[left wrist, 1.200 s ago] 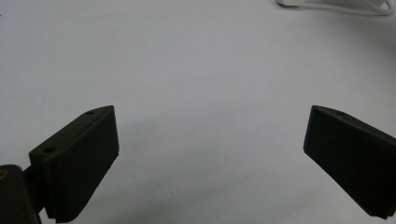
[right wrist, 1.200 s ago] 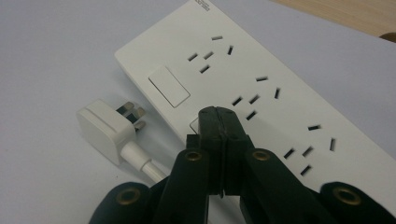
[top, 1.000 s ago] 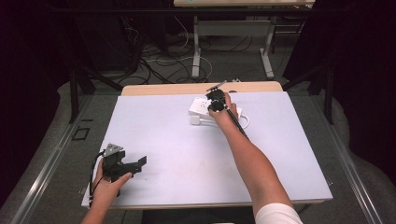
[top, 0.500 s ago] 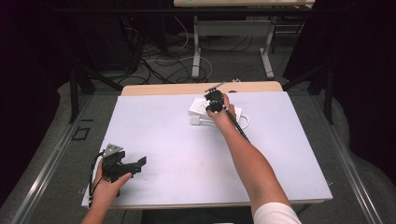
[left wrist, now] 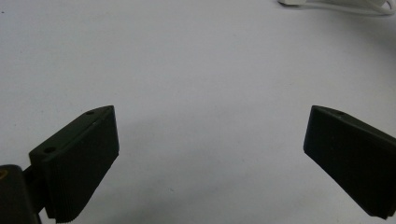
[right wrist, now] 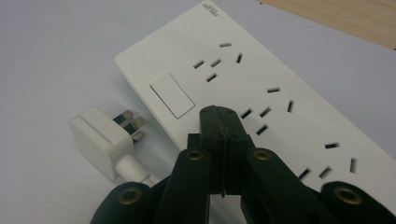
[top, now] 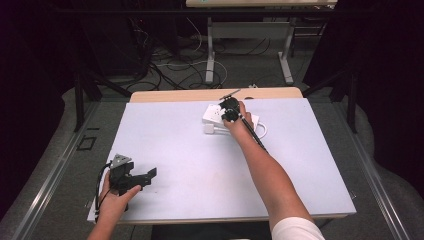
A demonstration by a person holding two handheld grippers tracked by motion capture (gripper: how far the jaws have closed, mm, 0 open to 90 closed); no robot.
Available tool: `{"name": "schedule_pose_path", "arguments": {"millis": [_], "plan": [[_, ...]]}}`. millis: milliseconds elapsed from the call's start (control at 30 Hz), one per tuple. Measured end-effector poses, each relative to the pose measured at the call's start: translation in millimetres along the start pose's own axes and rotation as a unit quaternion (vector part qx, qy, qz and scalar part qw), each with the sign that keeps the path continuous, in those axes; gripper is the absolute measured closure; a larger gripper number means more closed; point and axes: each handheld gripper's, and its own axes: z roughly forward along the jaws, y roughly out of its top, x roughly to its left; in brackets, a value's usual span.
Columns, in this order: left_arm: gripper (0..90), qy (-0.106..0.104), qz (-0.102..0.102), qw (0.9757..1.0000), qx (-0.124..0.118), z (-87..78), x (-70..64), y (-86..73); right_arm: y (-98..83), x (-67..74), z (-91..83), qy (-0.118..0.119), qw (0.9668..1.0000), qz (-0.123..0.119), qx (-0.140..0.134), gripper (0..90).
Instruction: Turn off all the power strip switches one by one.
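Note:
A white power strip (right wrist: 261, 79) lies at the far middle of the table (top: 200, 165), with a rocker switch (right wrist: 172, 95) at one end and several socket groups. Its white plug (right wrist: 100, 139) lies loose on the table beside the strip, pins toward it. My right gripper (right wrist: 223, 122) is shut with nothing between its jaws, its tips just over the strip near the switch; in the high view the right gripper (top: 229, 109) sits over the strip (top: 212, 114). My left gripper (top: 145, 175) rests open at the near left; its jaws stand wide apart over bare table (left wrist: 210, 93).
A wooden strip (top: 200, 94) borders the table's far edge. Beyond it stand table legs and loose cables (top: 190, 65) on the floor. The white cord (left wrist: 345, 7) of the strip curls near the strip.

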Motion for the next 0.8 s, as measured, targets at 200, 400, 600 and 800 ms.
{"name": "schedule_pose_path", "arguments": {"millis": [200,400,600,800], "plan": [[3.3,-0.001,0.0,1.0,0.0,0.8,-0.6,-0.1,-2.1,-3.1,0.1,0.009,0.9999,0.008,-0.011,90.0],[3.4,-0.002,0.002,1.0,0.004,0.9,-0.2,0.3,-2.7,0.7,3.5,0.024,0.9995,0.011,-0.018,90.0],[3.4,0.0,0.0,1.0,0.0,0.6,0.2,-0.2,-2.4,1.2,4.1,0.026,0.9994,0.012,-0.019,90.0],[3.3,-0.002,0.0,1.0,0.0,0.8,-0.6,-0.1,-2.3,1.8,3.9,0.02,0.9996,-0.002,-0.017,90.0]]}}
